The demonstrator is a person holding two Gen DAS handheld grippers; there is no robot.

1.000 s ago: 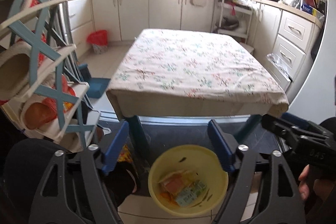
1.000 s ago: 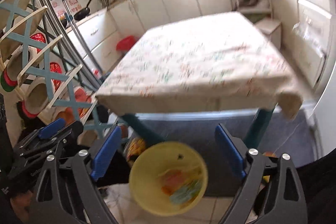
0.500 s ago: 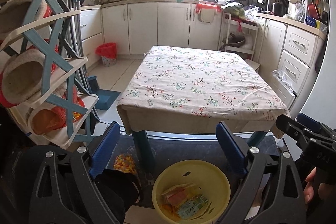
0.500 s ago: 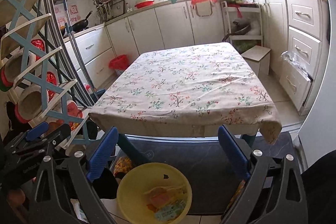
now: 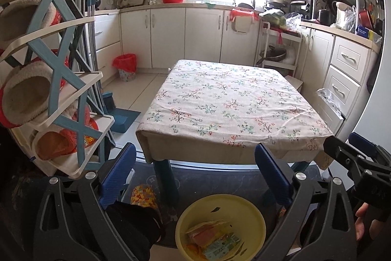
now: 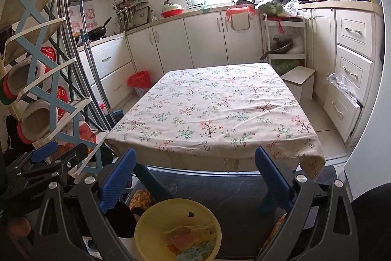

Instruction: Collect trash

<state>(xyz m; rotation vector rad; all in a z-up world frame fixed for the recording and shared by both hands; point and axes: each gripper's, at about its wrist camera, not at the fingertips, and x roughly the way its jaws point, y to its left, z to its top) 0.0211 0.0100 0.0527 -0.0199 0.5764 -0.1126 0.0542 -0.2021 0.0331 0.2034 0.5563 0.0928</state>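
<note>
Two hand-held grippers hover above one yellow bowl (image 5: 221,226) on the floor: the left hand-held gripper (image 5: 195,173) is opening with nothing between its blue pads; the right hand-held gripper (image 6: 195,175) stands wide, empty. Several trash wrappers (image 5: 215,240) lie inside the bowl — before one cloth-covered tabletop (image 5: 232,104).
</note>
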